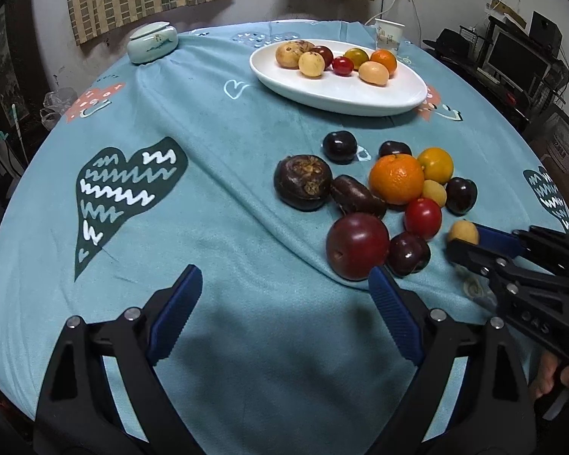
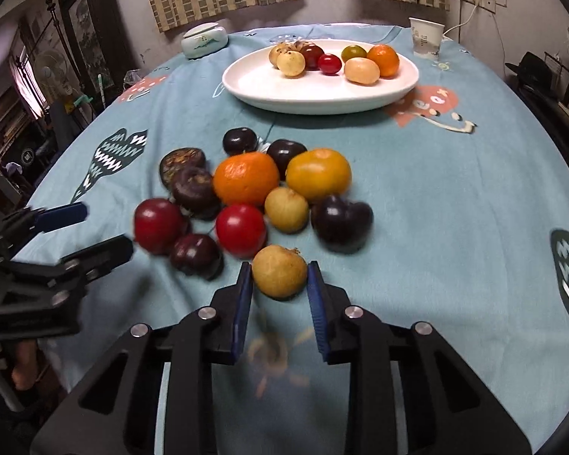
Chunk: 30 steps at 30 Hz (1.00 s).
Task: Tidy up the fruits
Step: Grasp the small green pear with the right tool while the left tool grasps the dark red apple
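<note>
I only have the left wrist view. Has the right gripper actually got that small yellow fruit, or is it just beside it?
Observer: Yes. The right wrist view shows the right gripper shut on the small yellow fruit, with a blue pad pressing on each side.
Operator: How deep does it sit?
Observer: Only at the fingertips. Behind it, the gap between the fingers shows only cloth.
Operator: And my left gripper?
Observer: Seen from the right, the left gripper is open and empty, with its tips close beside the red plum.

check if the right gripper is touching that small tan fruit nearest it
Touching. The right wrist view shows both blue pads of the right gripper pressed against the sides of the small tan fruit.
</note>
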Tool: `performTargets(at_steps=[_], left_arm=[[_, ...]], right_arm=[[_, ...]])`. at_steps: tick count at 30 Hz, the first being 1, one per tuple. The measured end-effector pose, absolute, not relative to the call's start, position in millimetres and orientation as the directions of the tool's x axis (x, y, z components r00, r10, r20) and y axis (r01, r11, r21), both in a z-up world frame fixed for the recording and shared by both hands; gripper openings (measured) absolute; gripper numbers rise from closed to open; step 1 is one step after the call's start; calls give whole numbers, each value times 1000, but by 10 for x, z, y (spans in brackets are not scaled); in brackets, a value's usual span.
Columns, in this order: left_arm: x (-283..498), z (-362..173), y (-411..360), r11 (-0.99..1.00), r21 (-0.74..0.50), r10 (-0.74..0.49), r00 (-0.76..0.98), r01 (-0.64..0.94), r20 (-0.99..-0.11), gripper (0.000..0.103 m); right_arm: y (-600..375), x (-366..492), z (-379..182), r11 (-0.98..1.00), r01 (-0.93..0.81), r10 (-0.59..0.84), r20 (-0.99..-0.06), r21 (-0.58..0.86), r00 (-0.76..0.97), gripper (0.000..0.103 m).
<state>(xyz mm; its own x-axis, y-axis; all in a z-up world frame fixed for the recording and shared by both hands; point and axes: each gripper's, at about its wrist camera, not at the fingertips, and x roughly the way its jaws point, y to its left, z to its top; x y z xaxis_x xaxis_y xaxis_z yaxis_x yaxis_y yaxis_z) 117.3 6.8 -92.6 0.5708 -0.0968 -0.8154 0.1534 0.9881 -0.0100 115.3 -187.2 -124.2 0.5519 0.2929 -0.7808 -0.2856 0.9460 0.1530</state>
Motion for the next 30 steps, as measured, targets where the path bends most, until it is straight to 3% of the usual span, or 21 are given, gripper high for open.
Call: performTargets(at_steps=[4,8,13,15,16,30], left_arm=[[1208,-961,-1,983,-24,-123,560,180,-820,90],[1287,-1023,-73,979,-56,-157,543,198,-825,79],[1355,-1137,-254,976,-9,-130,545,219,-828,64],[1392,-1121,-253,975,-34,-151,546,219,-824,53],[1392,-1107,-261,973,-47,-167,546,227,-821,40],[1196,-718,-72,967,-127,-235,588,219,-774,39]], right_arm=[[-1988,884,-1203,954,-270,267,-786,132,558,29],[-2118,780,-1173,957,-246,268,-779,151,566,30],[-2210,761,-1165,955,-233,286,-767,182,574,30],[-2234,782,-1183,955,-226,290,-767,192,573,29],[-2241,798,-1193,954,-224,292,-765,197,573,29],[-2193,834,-971,953,-233,298,-719,192,628,30]])
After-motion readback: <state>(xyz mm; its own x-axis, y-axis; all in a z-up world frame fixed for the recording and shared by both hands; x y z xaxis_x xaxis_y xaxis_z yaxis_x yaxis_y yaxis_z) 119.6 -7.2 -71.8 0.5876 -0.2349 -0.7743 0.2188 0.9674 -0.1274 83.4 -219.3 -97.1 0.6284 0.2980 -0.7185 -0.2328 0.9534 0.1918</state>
